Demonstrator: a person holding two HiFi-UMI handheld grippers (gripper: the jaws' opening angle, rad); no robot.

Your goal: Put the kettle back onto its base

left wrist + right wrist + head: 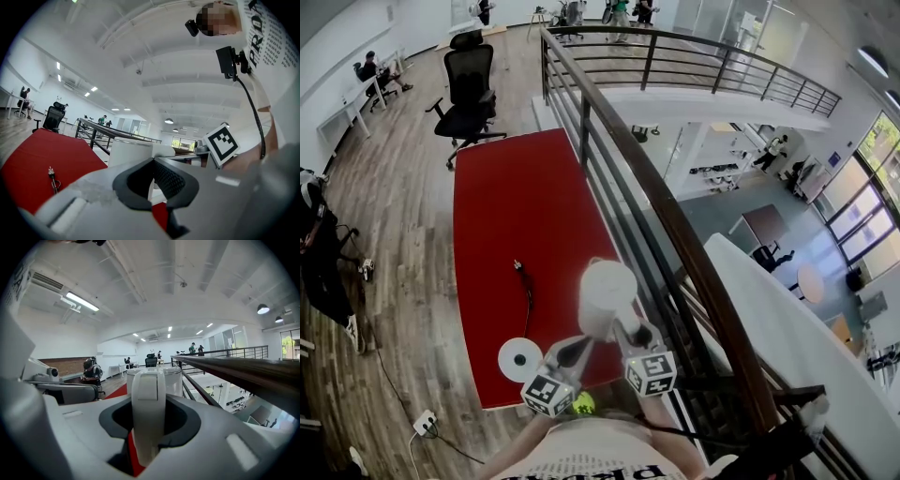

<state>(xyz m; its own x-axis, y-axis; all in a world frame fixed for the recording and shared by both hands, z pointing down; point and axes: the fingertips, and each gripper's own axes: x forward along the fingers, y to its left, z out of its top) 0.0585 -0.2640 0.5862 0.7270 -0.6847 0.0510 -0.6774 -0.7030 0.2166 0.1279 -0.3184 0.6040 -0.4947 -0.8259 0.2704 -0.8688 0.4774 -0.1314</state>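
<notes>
The red table lies below both sets of jaws. The white kettle stands just ahead of the right gripper, whose jaws pinch its handle, probably to carry it upright. The round base waits just left of the left gripper, whose jaws are pressed together and empty. The kettle's underside is hidden.
</notes>
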